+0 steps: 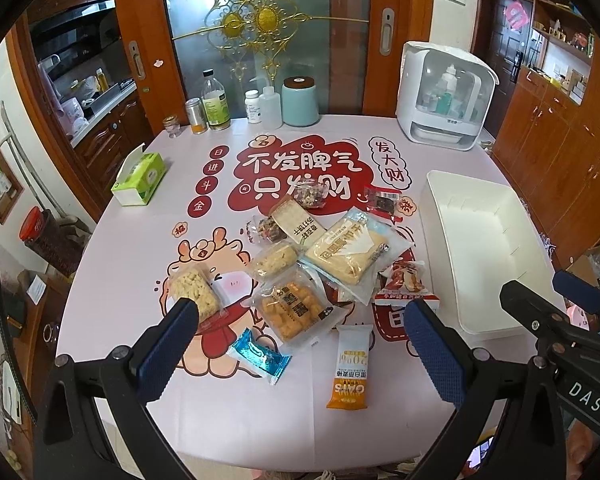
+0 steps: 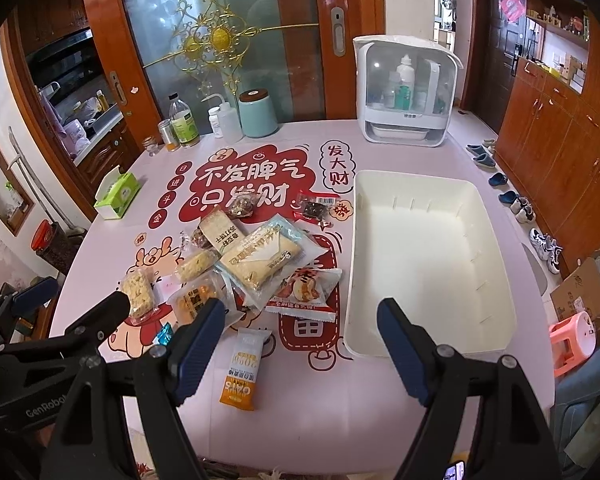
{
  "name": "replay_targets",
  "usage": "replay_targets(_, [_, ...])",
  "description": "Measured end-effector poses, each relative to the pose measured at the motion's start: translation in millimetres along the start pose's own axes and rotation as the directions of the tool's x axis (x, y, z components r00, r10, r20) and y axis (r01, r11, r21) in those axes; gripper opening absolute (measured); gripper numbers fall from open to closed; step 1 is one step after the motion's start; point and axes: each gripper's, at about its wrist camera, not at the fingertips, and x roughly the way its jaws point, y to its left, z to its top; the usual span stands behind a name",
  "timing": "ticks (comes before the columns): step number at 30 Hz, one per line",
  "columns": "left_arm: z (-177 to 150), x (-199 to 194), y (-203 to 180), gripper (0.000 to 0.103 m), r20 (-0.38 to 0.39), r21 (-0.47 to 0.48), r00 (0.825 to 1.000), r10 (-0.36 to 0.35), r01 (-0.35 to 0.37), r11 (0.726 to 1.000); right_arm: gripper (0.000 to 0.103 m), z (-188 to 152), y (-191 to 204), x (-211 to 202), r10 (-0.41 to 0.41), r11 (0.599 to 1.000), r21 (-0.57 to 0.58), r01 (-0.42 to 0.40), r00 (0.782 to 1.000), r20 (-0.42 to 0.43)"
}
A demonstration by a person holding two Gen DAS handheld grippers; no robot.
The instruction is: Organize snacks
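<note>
Snack packets (image 1: 320, 256) lie heaped mid-table, left of an empty white bin (image 2: 428, 256). Both grippers (left (image 1: 300, 344), right (image 2: 300, 344)) hover near, jaws spread, gripping nothing.

1. Worktop (image 2: 380, 392): pale pink cover printed with red cartoon figures and Chinese characters.
2. White bin (image 2: 496, 320): rectangular, open-topped, on the right side of the worktop.
3. Snack packets (image 2: 260, 264): loose overlapping heap left of the bin; an orange oat bar (image 2: 242, 372) lies apart at the near edge, a blue wrapper (image 1: 260, 356) beside it.
4. Tissue box (image 1: 140, 178): green, near the left edge.
5. Far edge: bottles (image 1: 216, 100), a teal canister (image 1: 300, 100) and a white cabinet (image 2: 408, 92) with a clear front.
</note>
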Motion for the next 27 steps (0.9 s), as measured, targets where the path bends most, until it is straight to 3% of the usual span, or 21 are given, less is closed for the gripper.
replay_targets(27, [-2.6, -1.5, 3.4, 0.102, 0.004, 0.003, 1.000, -0.003, 0.003, 1.000, 0.079, -4.6, 0.2, -1.2, 0.008, 1.000, 0.001, -0.008, 1.000, 0.005])
